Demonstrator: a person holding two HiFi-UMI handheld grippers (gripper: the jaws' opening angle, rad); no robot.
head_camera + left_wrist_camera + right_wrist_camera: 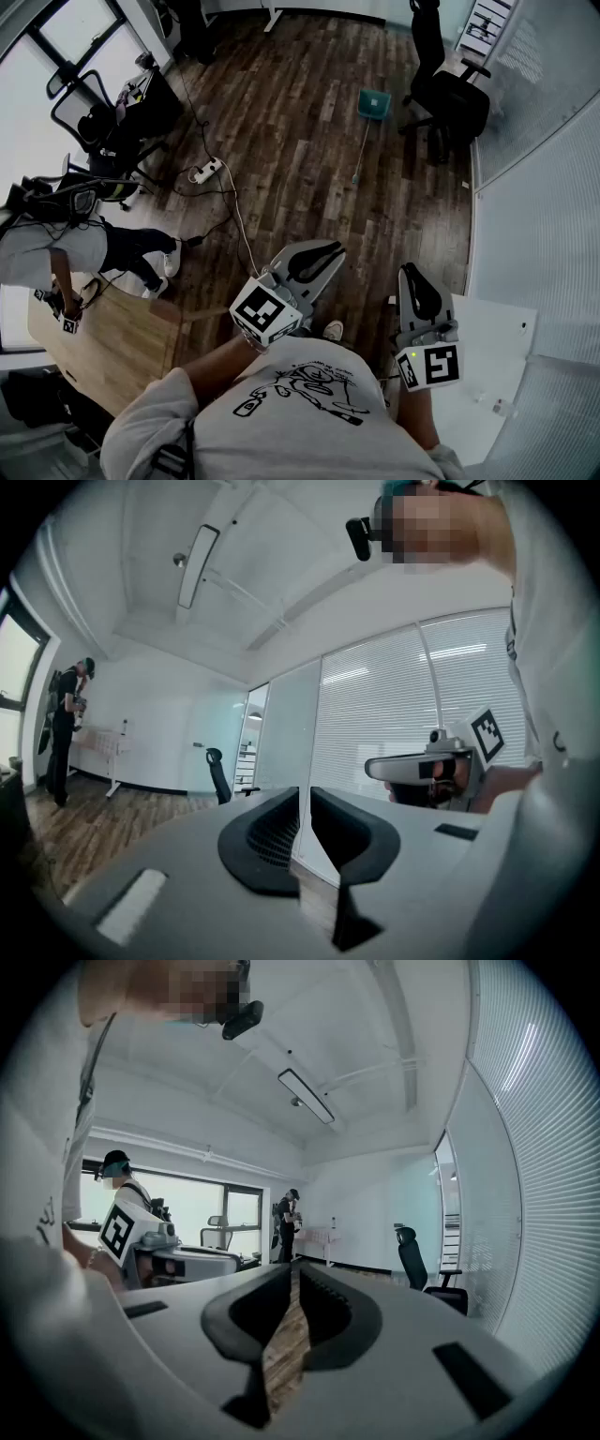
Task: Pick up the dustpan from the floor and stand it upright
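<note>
The teal dustpan (373,103) lies on the wooden floor far ahead, its long thin handle (360,155) stretched toward me. Both grippers are held up near my chest, well short of it. My left gripper (330,253) points forward and to the right, its jaws shut with nothing between them; its own view shows the tips (305,795) together. My right gripper (413,274) points straight ahead, shut and empty (293,1267). Each gripper shows in the other's view: the right gripper (417,765) in the left one, the left gripper (187,1262) in the right one.
A black office chair (456,105) stands just right of the dustpan. A power strip (208,171) and its cables trail over the floor at left. Another person (66,253) stands by a wooden table (103,352). Frosted glass walls (544,187) run along the right.
</note>
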